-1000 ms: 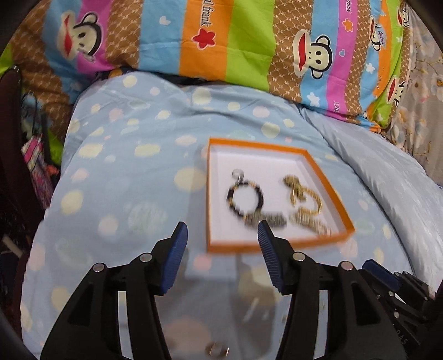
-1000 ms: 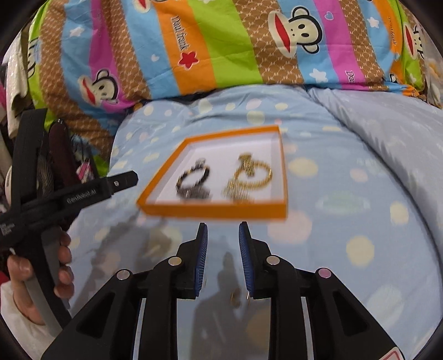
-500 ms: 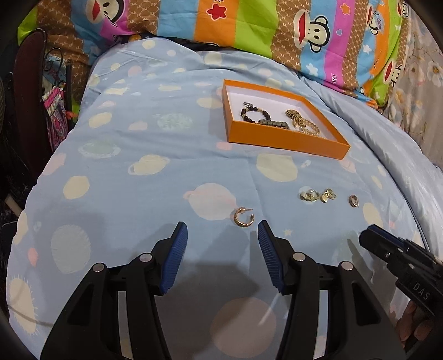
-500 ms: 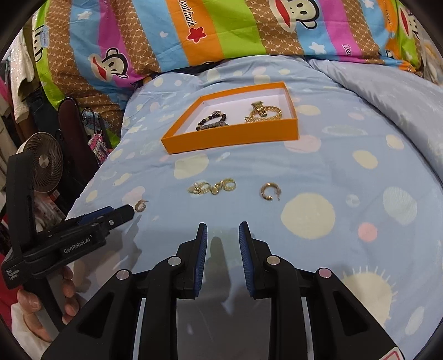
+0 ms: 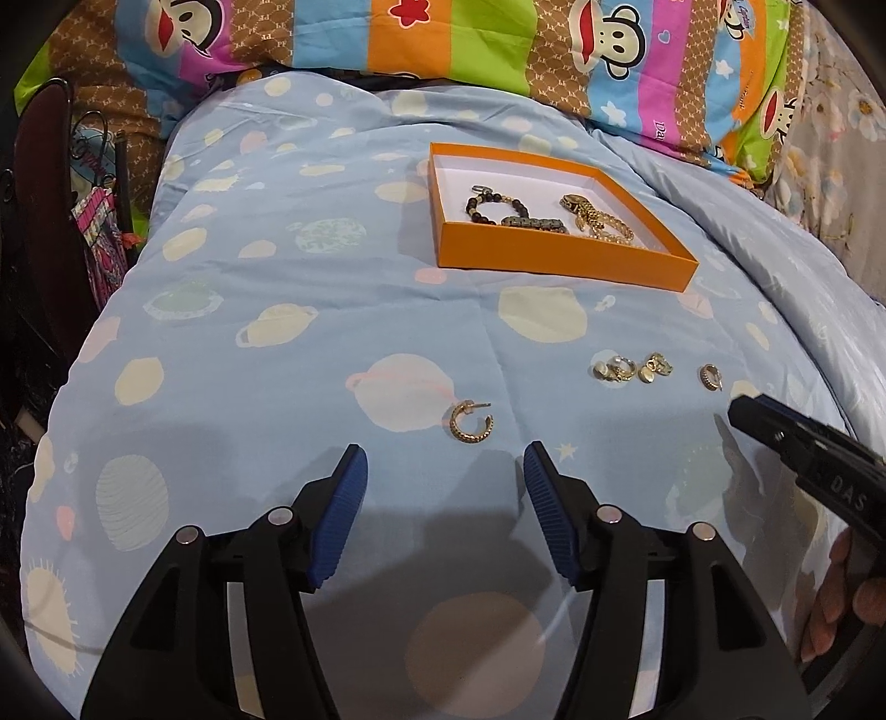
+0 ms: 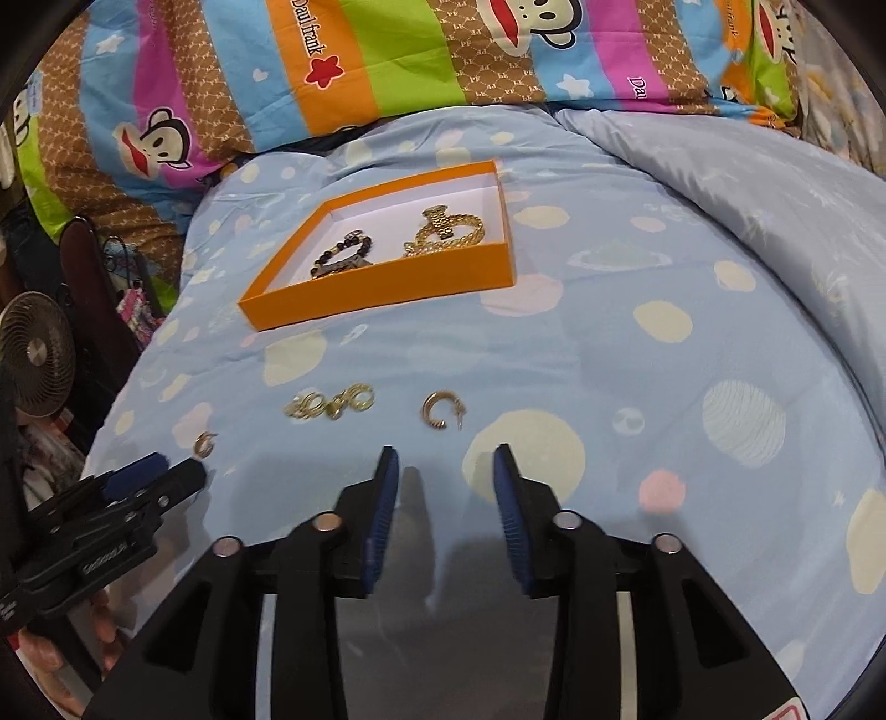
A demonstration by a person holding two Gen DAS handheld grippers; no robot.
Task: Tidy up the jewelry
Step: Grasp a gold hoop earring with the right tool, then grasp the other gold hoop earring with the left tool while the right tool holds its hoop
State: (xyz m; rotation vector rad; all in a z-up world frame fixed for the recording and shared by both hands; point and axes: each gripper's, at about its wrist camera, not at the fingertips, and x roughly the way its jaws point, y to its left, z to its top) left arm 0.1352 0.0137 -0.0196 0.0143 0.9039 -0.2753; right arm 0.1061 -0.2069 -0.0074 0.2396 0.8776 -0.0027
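Note:
An orange tray (image 5: pixel 559 260) (image 6: pixel 387 282) lies on the blue bedspread and holds a dark bead bracelet (image 5: pixel 493 205) (image 6: pixel 343 256) and gold chain bracelets (image 5: pixel 598 221) (image 6: pixel 448 232). A gold hoop earring (image 5: pixel 470 426) (image 6: pixel 206 444) lies just ahead of my open, empty left gripper (image 5: pixel 443 471). Another gold hoop (image 6: pixel 440 410) (image 5: pixel 710 376) lies just ahead of my open, empty right gripper (image 6: pixel 446 471). A cluster of small gold earrings (image 5: pixel 634 368) (image 6: pixel 329 404) lies between the two hoops.
A striped monkey-print pillow (image 5: pixel 443 39) (image 6: pixel 443 50) lies behind the tray. A plain pale-blue duvet fold (image 6: pixel 747 183) rises at the right. A small fan (image 6: pixel 36 354) and a dark chair (image 5: pixel 39 183) stand off the bed's left edge.
Both grippers pulled back from the tray, bringing the loose earrings on the bedspread into view. My right gripper's jaws opened wider in the last half second; the left stayed open.

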